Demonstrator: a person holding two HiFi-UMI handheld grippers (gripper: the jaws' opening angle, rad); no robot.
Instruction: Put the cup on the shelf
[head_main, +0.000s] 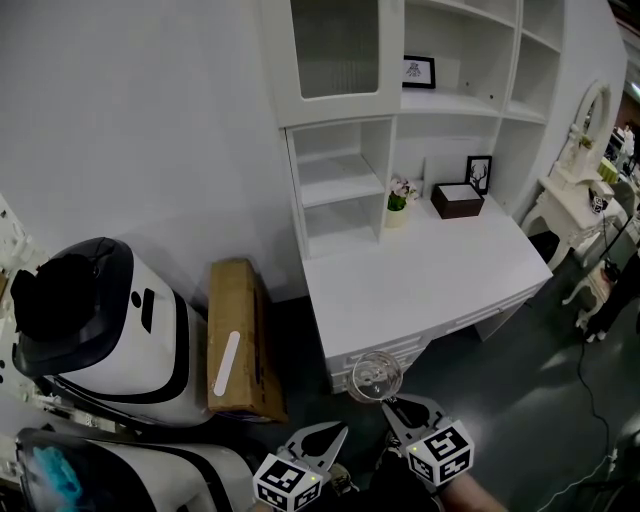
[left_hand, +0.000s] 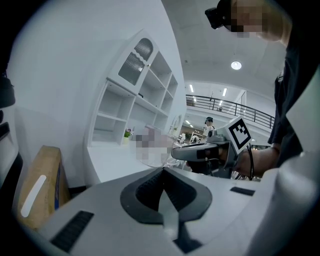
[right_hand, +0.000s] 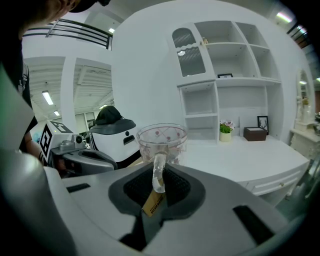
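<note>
A clear glass cup (right_hand: 161, 142) with small pink marks is held upright by its handle in my right gripper (right_hand: 157, 182), which is shut on it. In the head view the cup (head_main: 375, 377) hangs just off the front edge of the white desk (head_main: 420, 280), with the right gripper (head_main: 400, 410) below it. The white shelf unit (head_main: 340, 185) stands at the back of the desk, with open compartments. My left gripper (head_main: 322, 438) sits to the left of the right one, jaws shut on nothing. The left gripper view shows its jaws (left_hand: 162, 192) together and the right gripper (left_hand: 205, 151) beyond.
On the desk stand a small flower pot (head_main: 398, 205), a brown box (head_main: 457, 200) and a picture frame (head_main: 479, 172). A cardboard box (head_main: 238, 335) and a white-and-black machine (head_main: 100, 330) sit on the floor at the left. A white vanity (head_main: 575, 190) stands at the right.
</note>
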